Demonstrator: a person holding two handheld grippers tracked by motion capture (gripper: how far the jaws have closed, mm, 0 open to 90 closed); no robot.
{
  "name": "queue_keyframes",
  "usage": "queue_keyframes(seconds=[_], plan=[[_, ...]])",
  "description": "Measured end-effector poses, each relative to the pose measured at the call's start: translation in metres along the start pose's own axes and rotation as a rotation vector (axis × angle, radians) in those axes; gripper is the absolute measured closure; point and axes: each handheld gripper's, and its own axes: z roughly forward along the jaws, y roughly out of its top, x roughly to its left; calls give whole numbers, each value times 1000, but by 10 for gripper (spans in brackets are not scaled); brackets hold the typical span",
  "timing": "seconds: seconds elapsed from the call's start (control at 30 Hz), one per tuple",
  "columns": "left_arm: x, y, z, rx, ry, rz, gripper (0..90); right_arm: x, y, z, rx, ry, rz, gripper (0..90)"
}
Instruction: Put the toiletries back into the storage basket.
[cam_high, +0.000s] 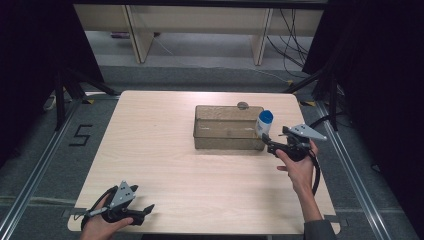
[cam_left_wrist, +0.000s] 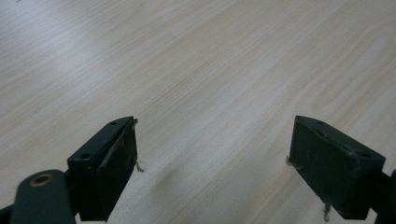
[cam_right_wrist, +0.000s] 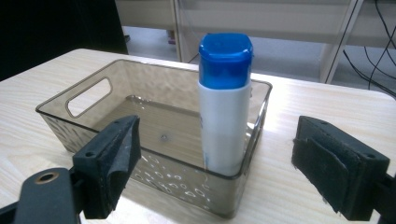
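High view above table (cam_high: 165, 150), left gripper view skimming tabletop, right gripper view near bin (cam_right_wrist: 154, 116)

Pale wood-grain table (cam_high: 165, 150) in the middle, on grey carpet (cam_high: 210, 77). Metal rails (cam_high: 30, 175) in the floor left and right of it, and a black "5" (cam_high: 80, 135) marked on the left. Yellow-black tape (cam_high: 88, 101) by the far corners. Beyond, light wooden furniture (cam_high: 200, 22) with upright panels, pale floor beneath. Black cables (cam_high: 292, 42) hanging and trailing at far right. Black curtains (cam_high: 30, 65) on both sides, with dark stand legs (cam_high: 62, 95) at their feet. Soft, even light from above, faint sheen on the tabletop.
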Motion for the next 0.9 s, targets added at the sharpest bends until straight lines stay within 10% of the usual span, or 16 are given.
queue_keyframes(seconds=[0.9], plan=[[0, 0, -1, 7, 0, 9, 148, 20, -13, -10, 50, 70, -31, 159]])
